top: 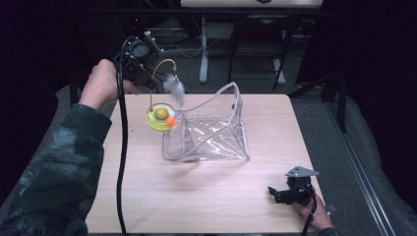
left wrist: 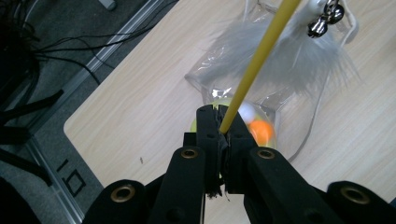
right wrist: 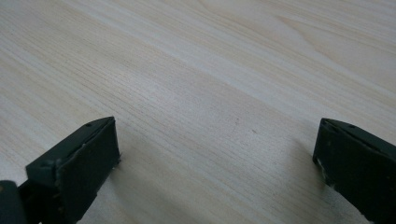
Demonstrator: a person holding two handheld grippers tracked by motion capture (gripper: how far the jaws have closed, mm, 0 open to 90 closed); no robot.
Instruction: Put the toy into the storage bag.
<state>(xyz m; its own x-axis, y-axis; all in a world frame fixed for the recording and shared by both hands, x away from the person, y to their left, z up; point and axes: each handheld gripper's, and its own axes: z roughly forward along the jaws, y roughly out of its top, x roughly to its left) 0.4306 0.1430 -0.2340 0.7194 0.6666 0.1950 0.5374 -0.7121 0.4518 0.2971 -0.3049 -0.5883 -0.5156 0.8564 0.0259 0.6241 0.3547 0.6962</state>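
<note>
Left hand-held gripper (top: 142,73), far left, is clamped on the yellow wand (left wrist: 254,70) of a cat toy (top: 161,117). The toy's dish hangs below it, touching the left rim of the clear bag (top: 211,130). Right hand-held gripper (top: 287,193), near right on the surface (top: 206,196), gapes empty, well apart.

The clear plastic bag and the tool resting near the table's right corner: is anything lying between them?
No. In the high view, only bare wooden table lies between the clear plastic bag and the right tool.
</note>
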